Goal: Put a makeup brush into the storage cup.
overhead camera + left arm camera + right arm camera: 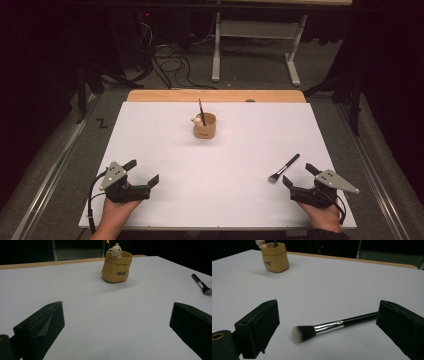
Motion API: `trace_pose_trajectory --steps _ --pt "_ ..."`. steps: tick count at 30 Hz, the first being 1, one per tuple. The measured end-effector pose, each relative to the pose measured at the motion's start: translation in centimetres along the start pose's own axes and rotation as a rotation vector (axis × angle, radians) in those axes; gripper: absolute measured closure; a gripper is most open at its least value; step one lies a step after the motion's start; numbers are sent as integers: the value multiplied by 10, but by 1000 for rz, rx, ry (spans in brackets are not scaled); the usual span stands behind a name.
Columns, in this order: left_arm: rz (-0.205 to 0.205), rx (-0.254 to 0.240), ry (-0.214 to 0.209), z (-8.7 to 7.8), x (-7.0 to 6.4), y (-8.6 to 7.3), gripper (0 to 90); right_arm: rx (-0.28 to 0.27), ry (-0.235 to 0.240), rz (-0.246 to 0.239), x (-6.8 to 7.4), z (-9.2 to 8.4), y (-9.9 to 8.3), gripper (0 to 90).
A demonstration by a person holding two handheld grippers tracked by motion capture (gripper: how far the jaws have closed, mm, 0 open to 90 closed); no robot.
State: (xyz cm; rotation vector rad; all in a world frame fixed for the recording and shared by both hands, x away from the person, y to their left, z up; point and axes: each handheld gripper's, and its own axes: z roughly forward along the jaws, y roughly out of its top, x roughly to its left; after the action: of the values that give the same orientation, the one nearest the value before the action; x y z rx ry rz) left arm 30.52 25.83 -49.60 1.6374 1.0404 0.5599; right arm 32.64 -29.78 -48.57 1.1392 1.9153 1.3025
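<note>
A tan sack-shaped pot (205, 126) with a small bear figure on its rim stands upright at the middle back of the white board (165, 130); a dark brush handle (201, 110) sticks up out of it. A makeup brush (283, 167) with a black handle and pale bristles lies flat at the right front. My right gripper (300, 176) is open just behind it, and in the right gripper view the makeup brush (332, 326) lies between the jaws, untouched. My left gripper (143, 172) rests open at the left front, holding nothing, facing the pot (116, 265).
A wooden strip (215, 96) edges the board's far side. Beyond it are a white table frame (255, 45) and loose cables (172, 65) on the floor. Metal rails (55, 165) run along both sides of the board.
</note>
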Motion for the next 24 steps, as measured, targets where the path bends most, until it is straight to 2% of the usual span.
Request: trace_pose_trajectory --steps 3,7,12,16,19,21,23,24 --pt "-2 0 -7 1 -1 0 5 6 -27 20 -8 -1 -3 52" --pt "0 -3 -9 2 -3 0 5 15 -40 32 -13 -1 -6 55" --pt "-8 -3 -17 1 -4 0 5 36 -41 25 -10 0 -5 64" --pt "5 0 -31 1 -5 0 5 66 -60 44 -10 3 1 67" --pt "12 3 -39 0 -5 0 5 94 -69 37 -10 4 5 85" --pt "4 -5 -49 1 -4 0 4 154 -93 3 -10 5 11 93" --pt "3 -8 -50 -1 -3 1 4 194 -101 6 -10 6 15 99" --pt "-7 -19 -52 -1 -2 2 4 194 -101 6 -10 6 15 99"
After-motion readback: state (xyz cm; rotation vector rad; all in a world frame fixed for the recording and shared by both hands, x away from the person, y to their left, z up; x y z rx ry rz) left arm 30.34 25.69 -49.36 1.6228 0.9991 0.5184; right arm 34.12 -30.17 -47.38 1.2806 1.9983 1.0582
